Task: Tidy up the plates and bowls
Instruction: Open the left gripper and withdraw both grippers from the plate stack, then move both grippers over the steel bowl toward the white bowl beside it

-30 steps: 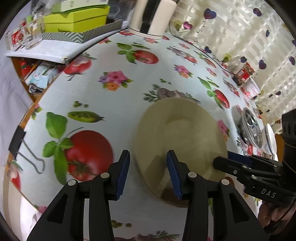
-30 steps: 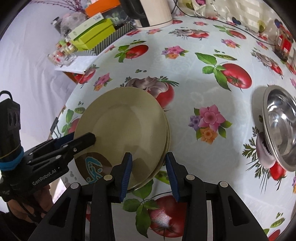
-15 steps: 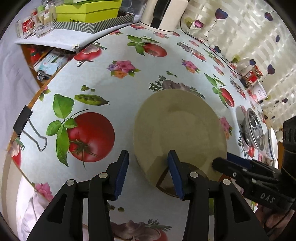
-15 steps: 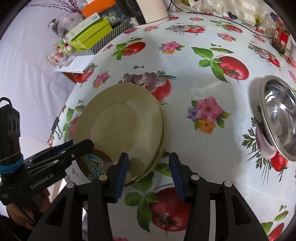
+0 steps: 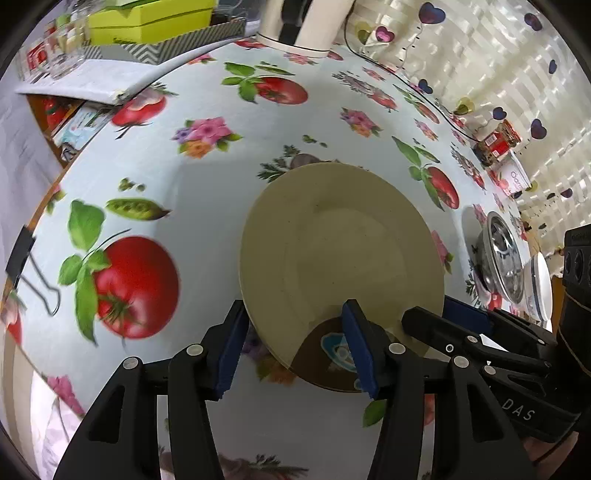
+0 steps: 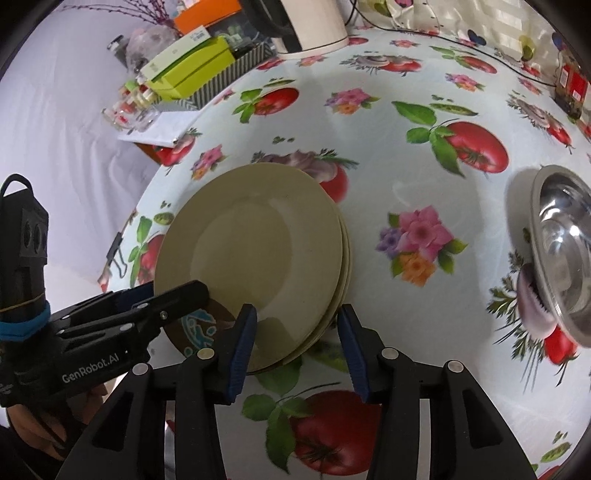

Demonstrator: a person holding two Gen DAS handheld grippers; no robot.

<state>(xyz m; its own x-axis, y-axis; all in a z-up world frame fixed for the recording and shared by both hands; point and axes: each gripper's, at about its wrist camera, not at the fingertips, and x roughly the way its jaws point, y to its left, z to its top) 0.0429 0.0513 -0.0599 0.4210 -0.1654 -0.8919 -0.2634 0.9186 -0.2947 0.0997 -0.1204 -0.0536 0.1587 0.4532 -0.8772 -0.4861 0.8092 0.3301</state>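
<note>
A stack of beige plates [image 5: 343,251] [image 6: 255,254] lies on the flowered tablecloth, resting on a brown patterned plate [image 5: 332,354] [image 6: 195,328]. My left gripper [image 5: 295,350] [image 6: 166,291] straddles the stack's near-left rim; its jaws are opening and the pads stand clear of the plates. My right gripper [image 6: 297,343] [image 5: 428,312] straddles the near-right rim; its jaws are closing with the rim between them, untouched. To the right stand a steel bowl [image 6: 565,251] [image 5: 502,258] and a white bowl with a blue rim [image 5: 541,284].
A white kettle [image 5: 295,29] [image 6: 317,26] and green boxes in a chevron tray [image 5: 147,22] [image 6: 192,70] crowd the table's far side. A binder clip [image 5: 22,266] grips the left table edge. A red packet [image 5: 498,144] sits far right.
My left gripper's jaws have spread wider and it has shifted a little along the plates' rim. The right gripper's jaws stand slightly wider than a second ago; that hand has hardly moved.
</note>
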